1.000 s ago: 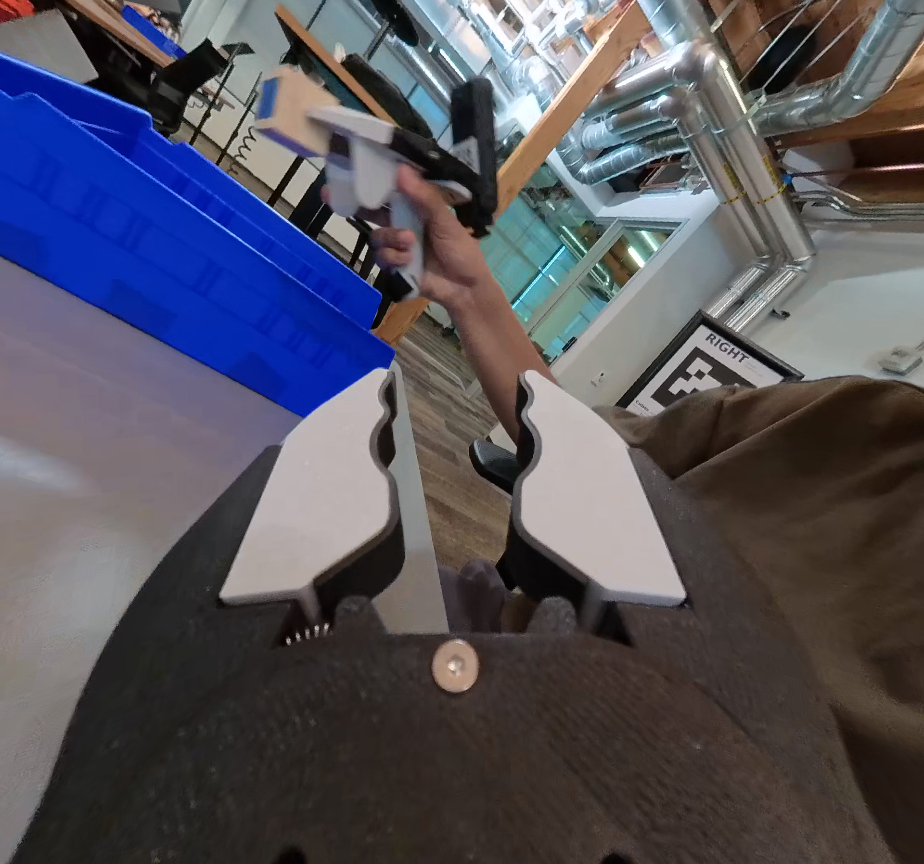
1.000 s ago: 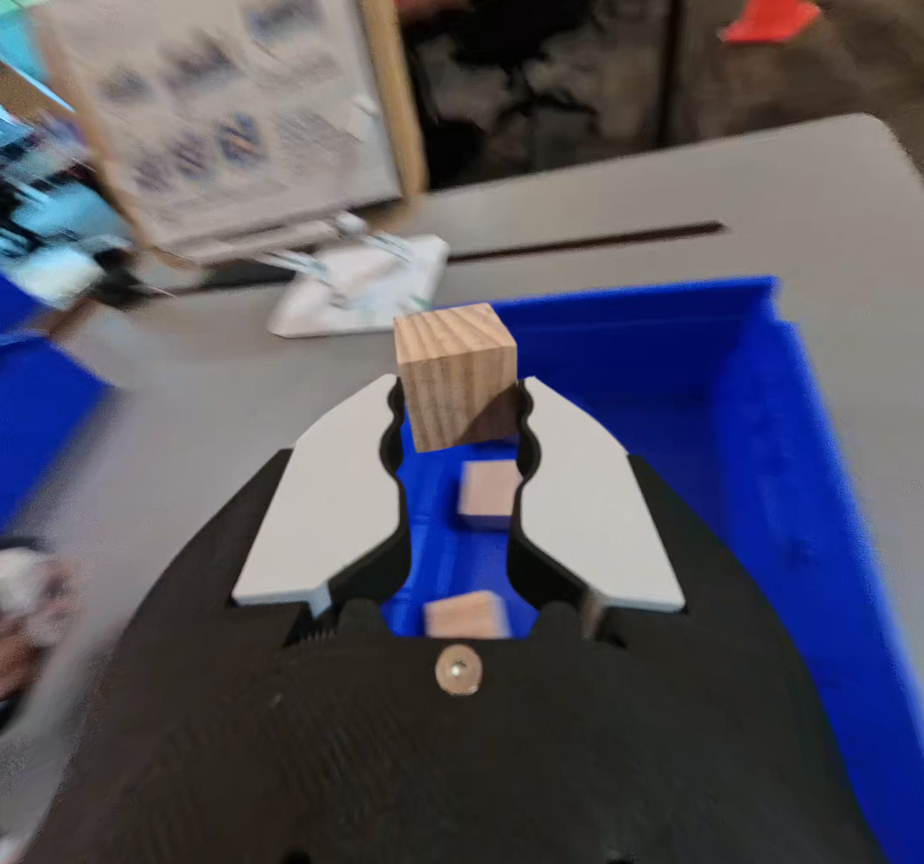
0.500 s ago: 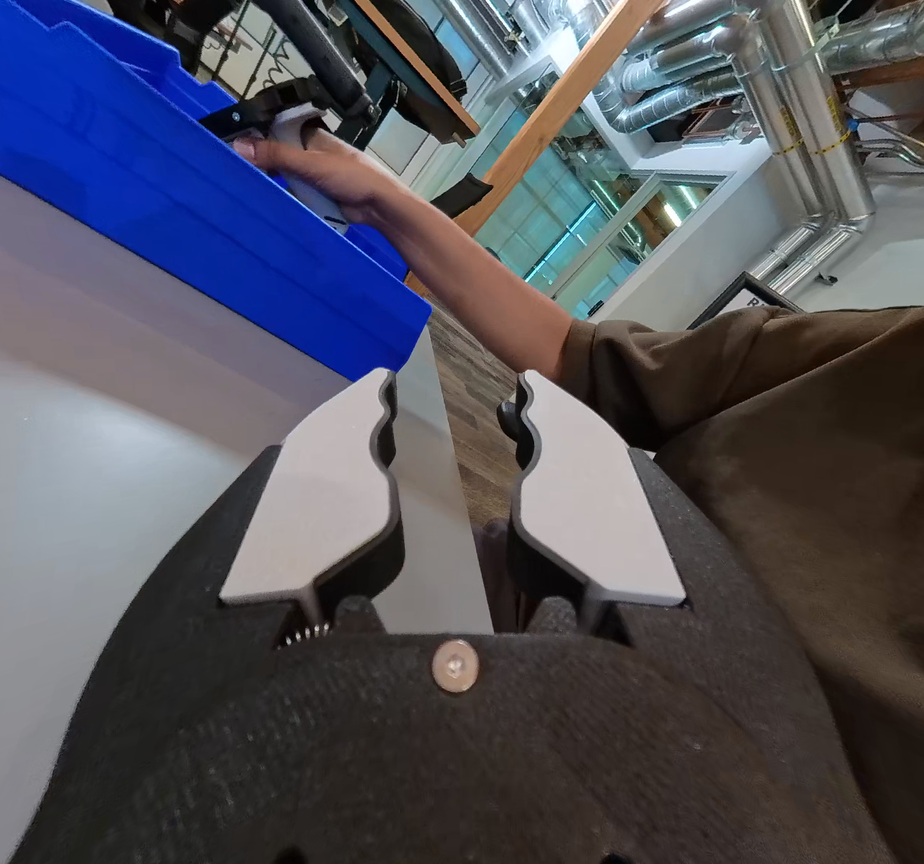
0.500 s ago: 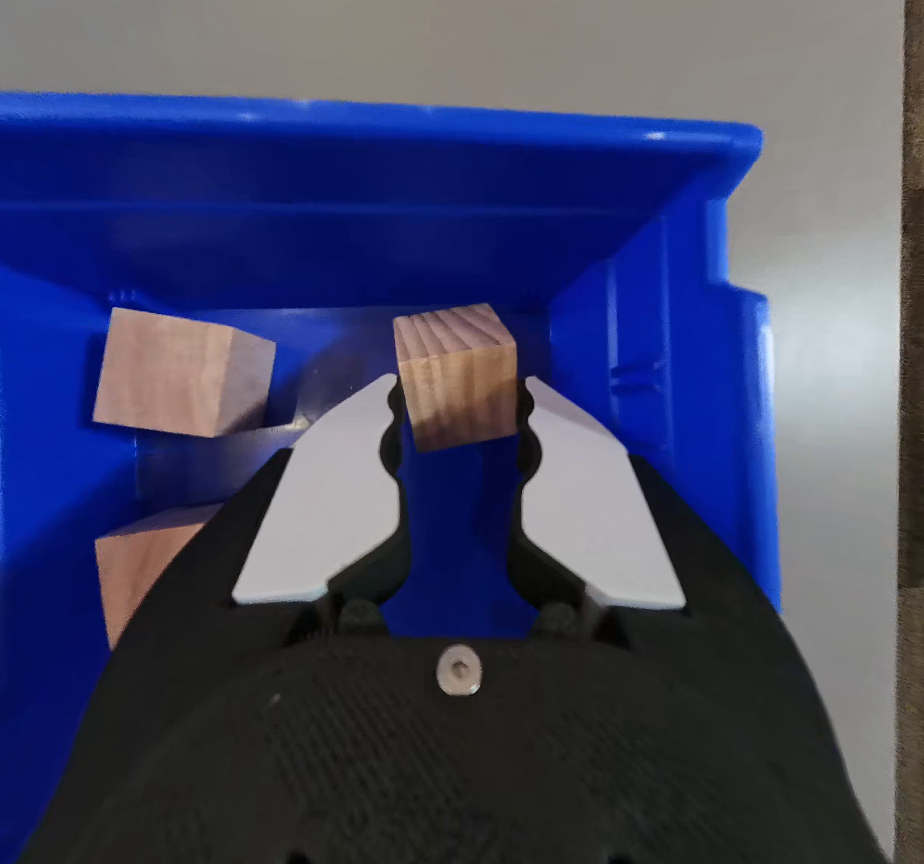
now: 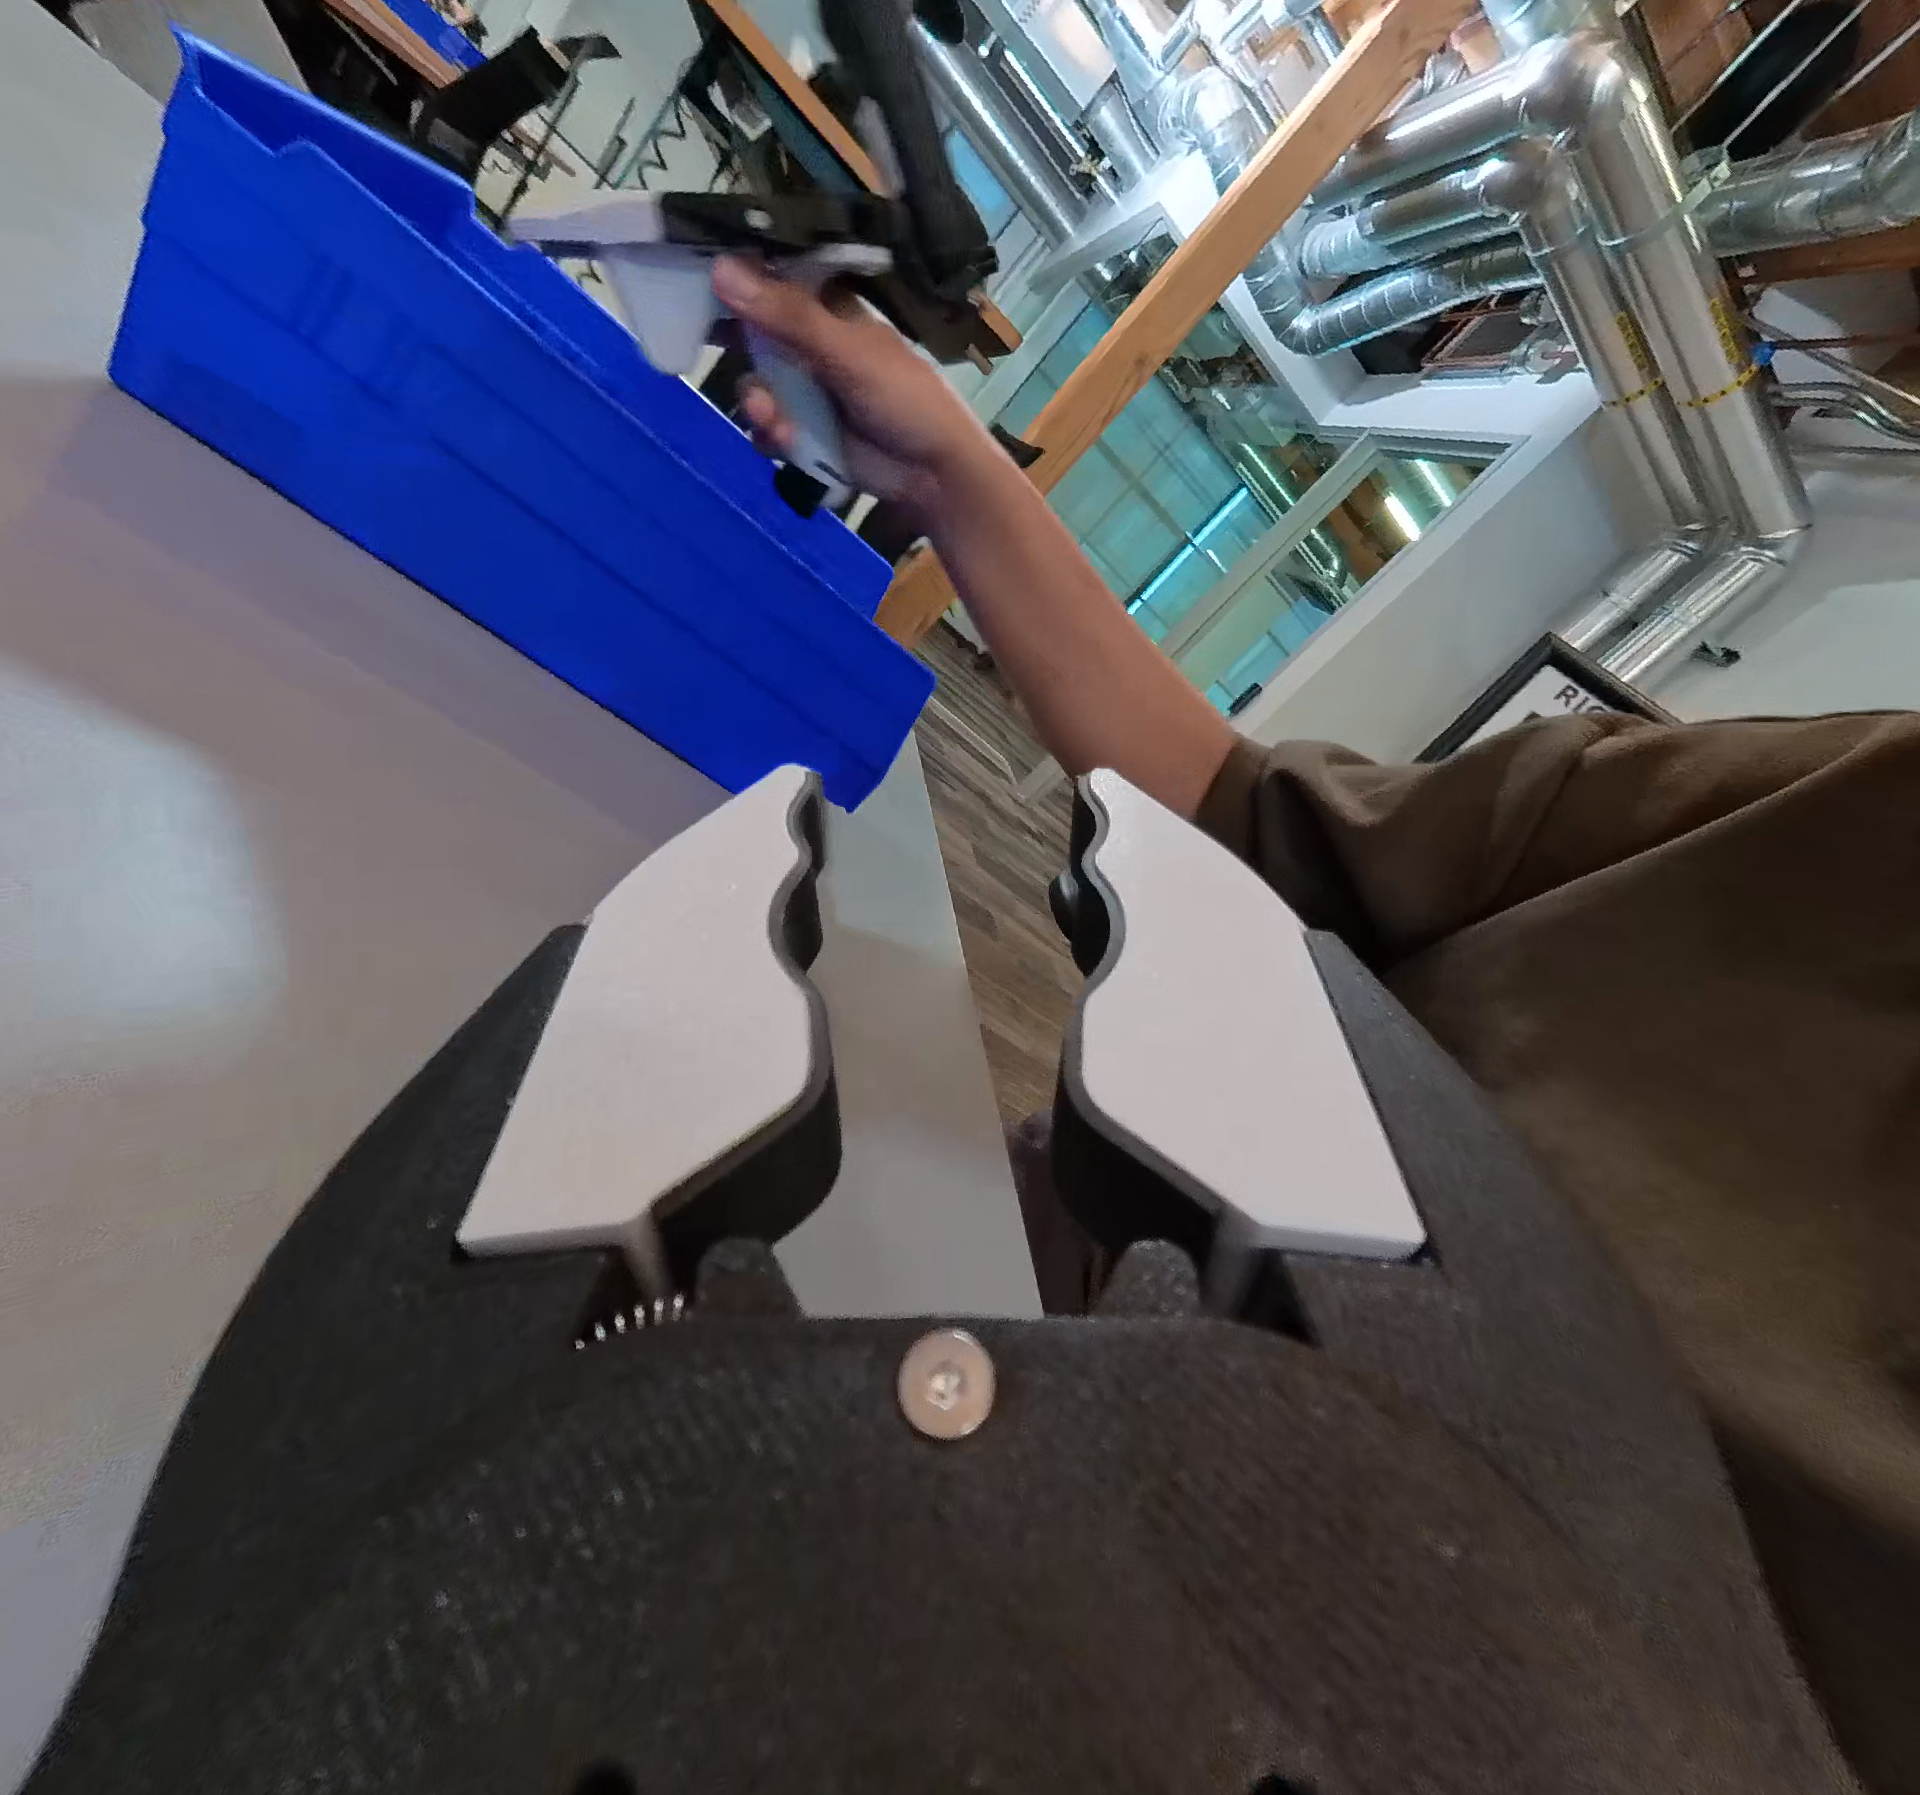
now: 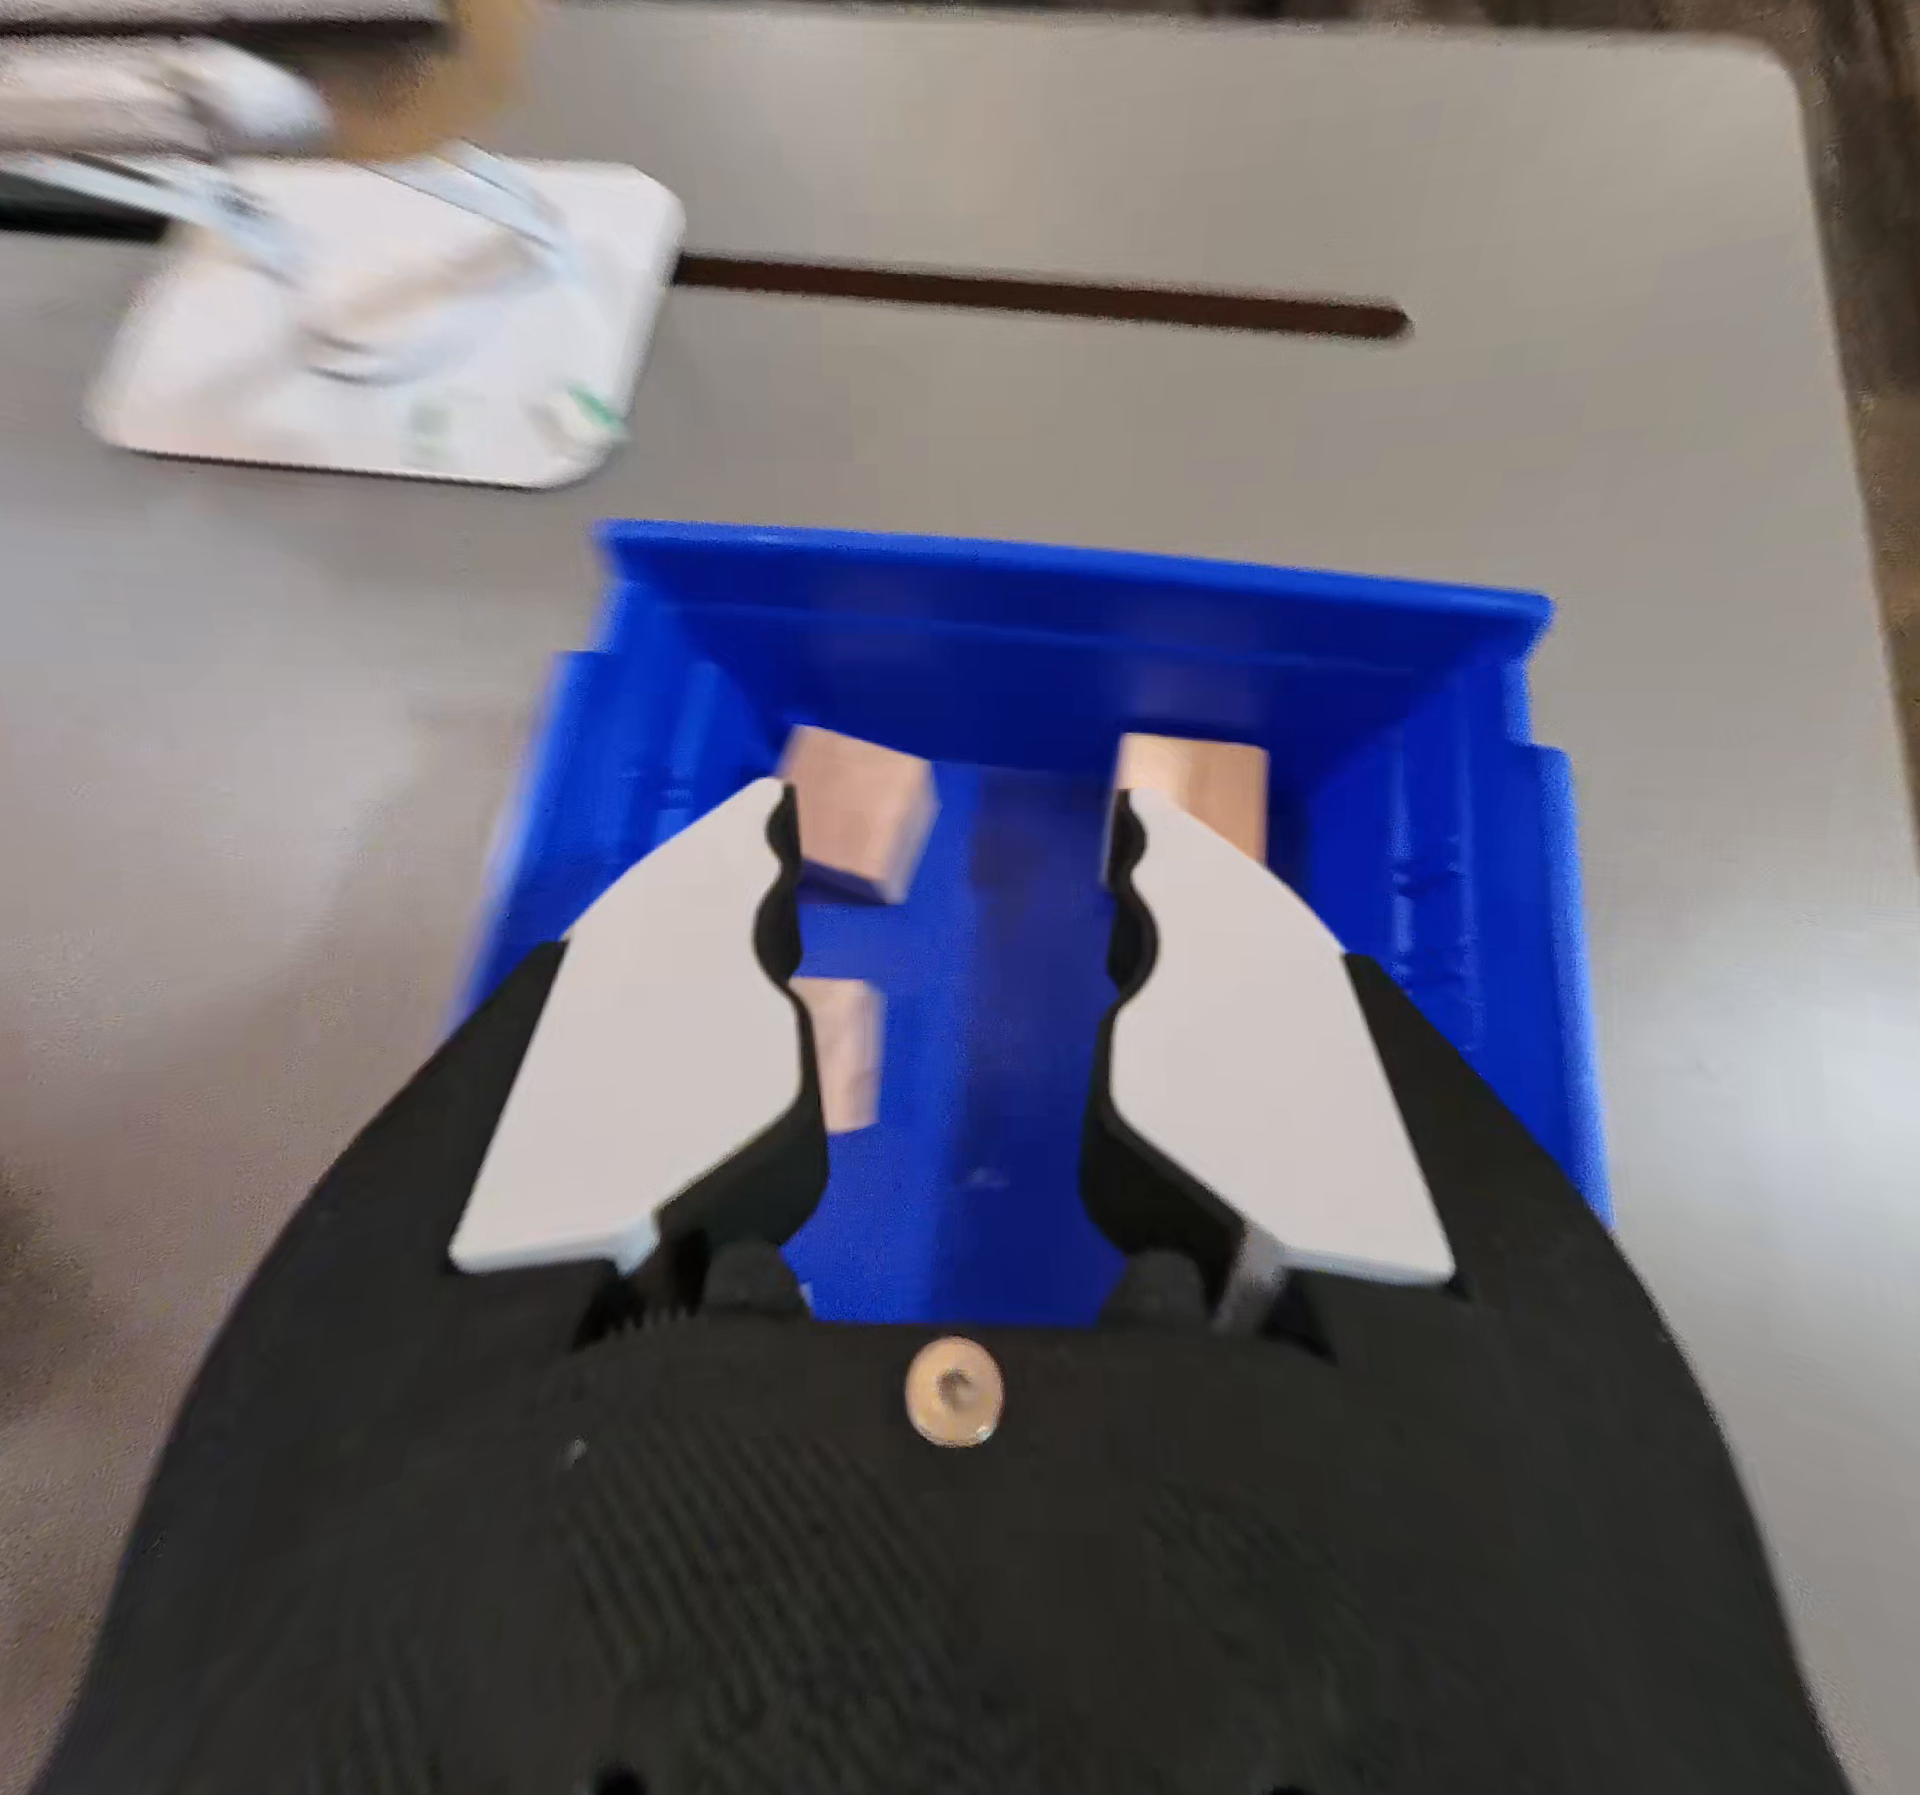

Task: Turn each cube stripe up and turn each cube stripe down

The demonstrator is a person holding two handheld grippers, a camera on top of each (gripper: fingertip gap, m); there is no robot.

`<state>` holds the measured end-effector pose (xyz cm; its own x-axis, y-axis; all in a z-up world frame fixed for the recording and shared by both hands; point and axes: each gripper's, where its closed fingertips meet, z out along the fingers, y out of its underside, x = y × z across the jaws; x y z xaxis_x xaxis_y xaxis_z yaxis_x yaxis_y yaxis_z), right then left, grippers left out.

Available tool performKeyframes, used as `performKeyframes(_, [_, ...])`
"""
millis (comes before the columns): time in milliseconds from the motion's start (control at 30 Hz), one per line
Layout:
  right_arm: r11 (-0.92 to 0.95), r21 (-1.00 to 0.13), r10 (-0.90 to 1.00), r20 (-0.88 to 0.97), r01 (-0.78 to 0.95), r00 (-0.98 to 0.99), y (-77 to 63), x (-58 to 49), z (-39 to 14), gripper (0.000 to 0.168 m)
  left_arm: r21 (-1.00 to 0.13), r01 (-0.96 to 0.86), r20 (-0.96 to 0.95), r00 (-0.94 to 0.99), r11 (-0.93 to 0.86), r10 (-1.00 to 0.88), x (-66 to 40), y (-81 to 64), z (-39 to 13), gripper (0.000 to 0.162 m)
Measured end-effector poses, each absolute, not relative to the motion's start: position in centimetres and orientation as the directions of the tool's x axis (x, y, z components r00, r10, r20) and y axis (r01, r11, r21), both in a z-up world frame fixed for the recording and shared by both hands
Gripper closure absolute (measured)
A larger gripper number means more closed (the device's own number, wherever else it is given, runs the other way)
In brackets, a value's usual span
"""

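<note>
- white pad (image 6: 374, 322) sits on the grey counter (image 6: 1247, 457) behind the blue bin (image 6: 1070, 592)
- three wooden cubes (image 6: 852, 820) inside the bin
- right hand-held gripper (image 6: 951, 815) and left hand-held gripper (image 5: 940, 810) both released, empty

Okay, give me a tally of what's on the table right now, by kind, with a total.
Wooden cubes: 3, all in the bin; any stripes hidden by blur.
Blue bin: 1
White tray: 1
Total: 5
</note>
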<state>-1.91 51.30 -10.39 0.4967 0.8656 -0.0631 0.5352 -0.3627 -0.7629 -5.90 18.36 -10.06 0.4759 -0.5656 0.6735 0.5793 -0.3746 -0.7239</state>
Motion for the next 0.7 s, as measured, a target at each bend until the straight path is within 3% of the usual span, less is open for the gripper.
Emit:
performKeyframes(233, [-0.186,-0.9,0.969,-0.103,0.395,0.222,38.2,-0.8,-1.6,0.112,-0.781,0.564,0.605,0.573,-0.27,-0.553,-7.2,18.2,-8.4,0.114])
performKeyframes(433, [-0.223,-0.933,0.973,-0.232,0.282,0.004,26.0,-0.2,-2.9,0.119,-0.866,0.495,0.47,0.754,-0.074,-0.459,-12.7,16.0,-2.9,0.099])
performKeyframes(567, [-0.334,-0.92,0.922,-0.364,0.204,-0.131,19.0,-0.3,-6.2,0.123,-0.886,0.452,0.43,0.885,0.103,-0.18,-22.3,11.3,1.8,0.094])
performKeyframes(700, [-0.294,-0.911,0.914,-0.356,0.289,-0.192,15.7,-0.8,-10.6,0.123,-0.87,0.413,0.477,0.843,0.269,0.249,-34.0,2.5,2.7,0.092])
